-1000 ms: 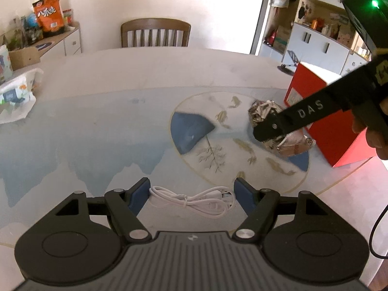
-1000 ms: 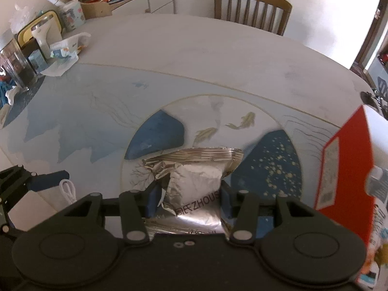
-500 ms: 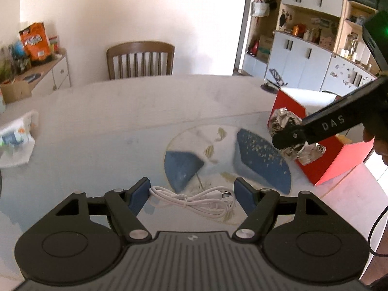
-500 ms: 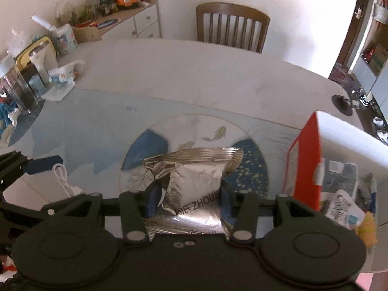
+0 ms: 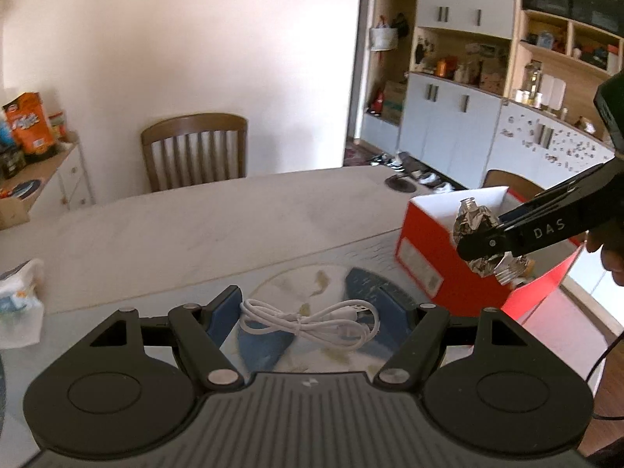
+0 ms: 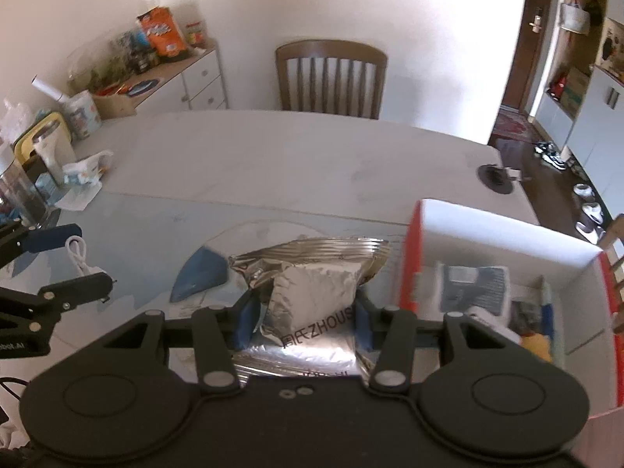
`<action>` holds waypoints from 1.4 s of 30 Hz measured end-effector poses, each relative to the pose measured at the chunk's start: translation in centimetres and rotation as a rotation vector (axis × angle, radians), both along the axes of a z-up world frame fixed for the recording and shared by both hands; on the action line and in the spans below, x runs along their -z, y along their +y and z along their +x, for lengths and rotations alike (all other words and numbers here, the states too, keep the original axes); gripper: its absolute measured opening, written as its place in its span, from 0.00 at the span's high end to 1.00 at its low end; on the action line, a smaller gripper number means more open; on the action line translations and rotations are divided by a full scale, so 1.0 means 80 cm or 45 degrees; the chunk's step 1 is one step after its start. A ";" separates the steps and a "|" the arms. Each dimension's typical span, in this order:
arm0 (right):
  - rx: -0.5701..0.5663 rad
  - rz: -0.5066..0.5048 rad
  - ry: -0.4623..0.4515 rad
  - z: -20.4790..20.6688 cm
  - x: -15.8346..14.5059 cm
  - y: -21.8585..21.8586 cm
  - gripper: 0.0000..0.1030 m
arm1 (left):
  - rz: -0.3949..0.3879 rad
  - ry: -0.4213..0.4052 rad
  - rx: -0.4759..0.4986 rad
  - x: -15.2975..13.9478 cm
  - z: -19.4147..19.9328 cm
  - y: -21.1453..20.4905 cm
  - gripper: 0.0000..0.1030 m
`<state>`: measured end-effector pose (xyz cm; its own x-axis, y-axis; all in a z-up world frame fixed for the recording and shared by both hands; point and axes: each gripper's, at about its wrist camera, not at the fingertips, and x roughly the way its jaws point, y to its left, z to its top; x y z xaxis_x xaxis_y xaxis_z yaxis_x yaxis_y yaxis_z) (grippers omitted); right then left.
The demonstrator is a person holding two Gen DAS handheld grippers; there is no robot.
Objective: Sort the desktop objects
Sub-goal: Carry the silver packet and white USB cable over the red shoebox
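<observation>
The left gripper (image 5: 310, 314) holds a white cable (image 5: 312, 321) between its 2 blue pads, and the cable is up off the table (image 5: 195, 218). To its right, the right gripper (image 6: 302, 318) is clamped on a shiny silver bag (image 6: 312, 296). The bag hangs just beside the red box (image 6: 507, 241), which is open on top with small things inside.
</observation>
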<state>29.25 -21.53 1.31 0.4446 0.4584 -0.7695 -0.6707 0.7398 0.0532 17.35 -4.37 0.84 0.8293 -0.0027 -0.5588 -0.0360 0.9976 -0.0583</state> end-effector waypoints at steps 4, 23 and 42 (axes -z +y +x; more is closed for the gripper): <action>0.039 0.003 -0.018 0.009 -0.005 -0.023 0.53 | -0.026 0.001 0.058 -0.011 0.018 -0.019 0.27; 0.179 0.020 -0.016 0.062 0.001 -0.144 0.53 | -0.044 0.008 0.212 -0.019 0.092 -0.127 0.27; 0.279 -0.050 0.008 0.126 0.029 -0.221 0.53 | -0.046 0.066 0.461 0.001 0.183 -0.237 0.27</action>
